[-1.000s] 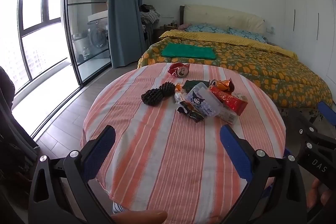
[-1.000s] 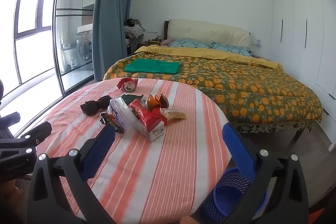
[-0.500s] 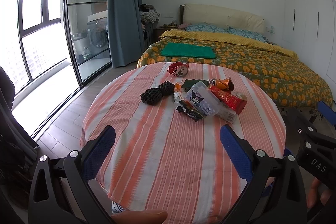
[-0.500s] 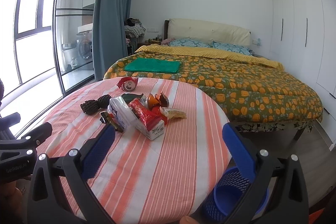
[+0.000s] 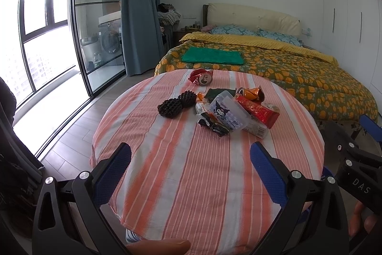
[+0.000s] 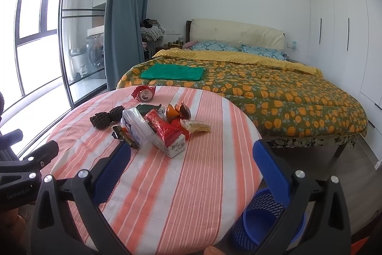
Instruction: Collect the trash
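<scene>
A pile of trash lies mid-table on the striped cloth: a clear plastic box [image 5: 228, 112] with a cartoon print, a red wrapper [image 5: 256, 109] over a small carton [image 6: 173, 147], an orange foil wrapper [image 5: 250, 93], a dark wrapper [image 5: 211, 124], two black foam nets [image 5: 176, 103]. A crushed red can [image 5: 201, 78] lies farther back. My left gripper [image 5: 191, 154] is open and empty above the near table. My right gripper [image 6: 191, 152] is open too, empty, short of the pile. A blue mesh bin [image 6: 260, 224] stands on the floor, right of the table.
The round table [image 5: 191, 183] has a drooping cloth edge near me. A bed [image 6: 262, 85] with a flowered cover stands close behind it. Glass doors [image 5: 95, 40] and a curtain [image 5: 140, 8] are on the left, white wardrobes [image 6: 339, 40] on the right.
Both views have shifted only slightly; the pile looks a little nearer in the right wrist view. Nothing on the table has moved, and both grippers stay open.
</scene>
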Available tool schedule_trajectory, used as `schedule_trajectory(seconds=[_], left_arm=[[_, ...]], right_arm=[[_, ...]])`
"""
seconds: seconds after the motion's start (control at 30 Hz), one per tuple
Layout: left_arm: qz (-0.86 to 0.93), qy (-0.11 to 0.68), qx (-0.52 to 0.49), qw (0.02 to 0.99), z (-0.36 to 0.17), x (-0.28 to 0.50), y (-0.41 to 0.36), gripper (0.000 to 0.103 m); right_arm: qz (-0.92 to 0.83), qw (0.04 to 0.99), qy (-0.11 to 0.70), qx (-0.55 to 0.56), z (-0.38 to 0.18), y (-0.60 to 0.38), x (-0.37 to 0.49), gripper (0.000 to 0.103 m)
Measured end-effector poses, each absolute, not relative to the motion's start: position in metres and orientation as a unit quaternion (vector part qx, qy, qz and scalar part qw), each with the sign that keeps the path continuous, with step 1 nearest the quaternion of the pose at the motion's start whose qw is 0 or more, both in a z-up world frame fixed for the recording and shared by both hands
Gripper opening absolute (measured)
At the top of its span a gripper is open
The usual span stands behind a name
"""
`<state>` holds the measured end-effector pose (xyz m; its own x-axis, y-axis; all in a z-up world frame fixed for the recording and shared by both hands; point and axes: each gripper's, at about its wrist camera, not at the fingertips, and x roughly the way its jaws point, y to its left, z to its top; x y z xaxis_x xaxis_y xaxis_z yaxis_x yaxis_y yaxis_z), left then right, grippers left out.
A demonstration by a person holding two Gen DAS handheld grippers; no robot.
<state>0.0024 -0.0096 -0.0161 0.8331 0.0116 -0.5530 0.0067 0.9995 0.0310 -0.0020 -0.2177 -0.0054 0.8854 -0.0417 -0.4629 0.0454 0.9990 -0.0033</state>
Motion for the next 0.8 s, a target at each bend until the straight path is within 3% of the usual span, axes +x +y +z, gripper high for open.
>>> schedule_trajectory(seconds=[0.8], left_arm=[[0.003, 0.291, 0.02, 0.957, -0.0199, 0.0022, -0.0119, 0.099]], right_arm=[[-0.022, 0.969, 0.245, 0.015, -0.0091, -0.2244, -0.0003, 0.099]])
